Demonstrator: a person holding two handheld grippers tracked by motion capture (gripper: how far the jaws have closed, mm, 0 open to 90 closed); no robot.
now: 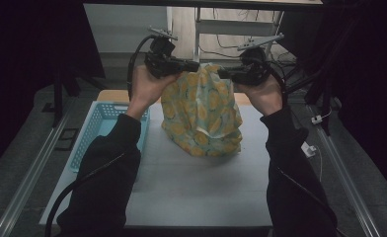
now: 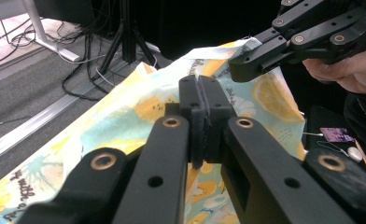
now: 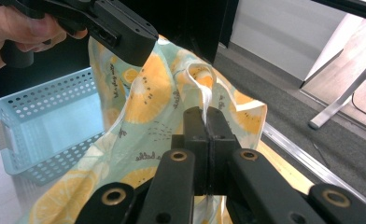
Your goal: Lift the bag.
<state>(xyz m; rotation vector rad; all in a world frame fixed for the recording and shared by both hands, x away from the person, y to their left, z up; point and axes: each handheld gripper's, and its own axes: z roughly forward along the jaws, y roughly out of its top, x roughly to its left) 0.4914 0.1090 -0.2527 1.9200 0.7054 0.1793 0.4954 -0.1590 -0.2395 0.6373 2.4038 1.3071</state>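
A cloth (image 1: 204, 113) printed with yellow citrus slices on pale teal hangs between my two raised grippers, and its lower part rests on the white table. My left gripper (image 1: 184, 66) is shut on the cloth's upper left edge. In the left gripper view its jaws (image 2: 200, 88) meet on the fabric (image 2: 125, 116), with the right gripper (image 2: 260, 58) farther off at the top right. My right gripper (image 1: 226, 74) is shut on the upper right edge. In the right gripper view a pale hem of the cloth (image 3: 148, 93) is pinched between its jaws (image 3: 204, 116).
A light blue perforated basket (image 1: 95, 128) sits at the table's left, also in the right gripper view (image 3: 45, 126). The white tabletop (image 1: 201, 182) spreads out in front of the cloth. Metal rails run along both sides, with desk legs and cables behind.
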